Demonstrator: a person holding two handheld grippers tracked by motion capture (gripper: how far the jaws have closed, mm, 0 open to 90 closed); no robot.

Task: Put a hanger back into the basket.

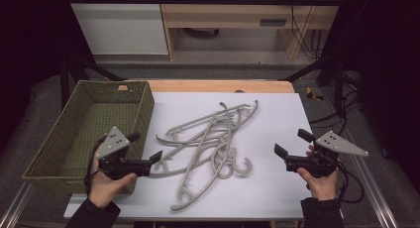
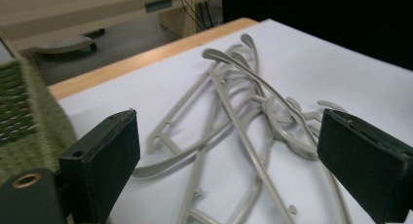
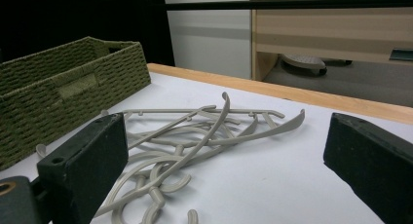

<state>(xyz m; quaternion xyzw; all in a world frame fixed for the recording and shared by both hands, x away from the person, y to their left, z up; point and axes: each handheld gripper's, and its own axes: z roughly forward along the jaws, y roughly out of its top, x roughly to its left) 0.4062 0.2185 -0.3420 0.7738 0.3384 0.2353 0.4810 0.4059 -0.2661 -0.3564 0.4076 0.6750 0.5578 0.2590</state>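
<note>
Fingers [image 2: 104, 156] of left gripper [image 1: 143, 156] and right gripper [image 1: 287, 149] are spread, nothing pinched. Tangled hangers [image 1: 210, 141] are heaped on table [image 1: 277, 114], right of basket [image 1: 141, 101]. One outer hanger should be gripped mid-arm and lifted slowly.

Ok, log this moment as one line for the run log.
left gripper: open, empty, beside hangers | right gripper: open, empty | hangers: tangled pile on white sheet | basket: left of the pile

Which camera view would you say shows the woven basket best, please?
The high view: the basket shows whole from above, all four walls and the open inside. The right gripper view gives its front corner sharply; the left gripper view catches a blurred edge.
</note>
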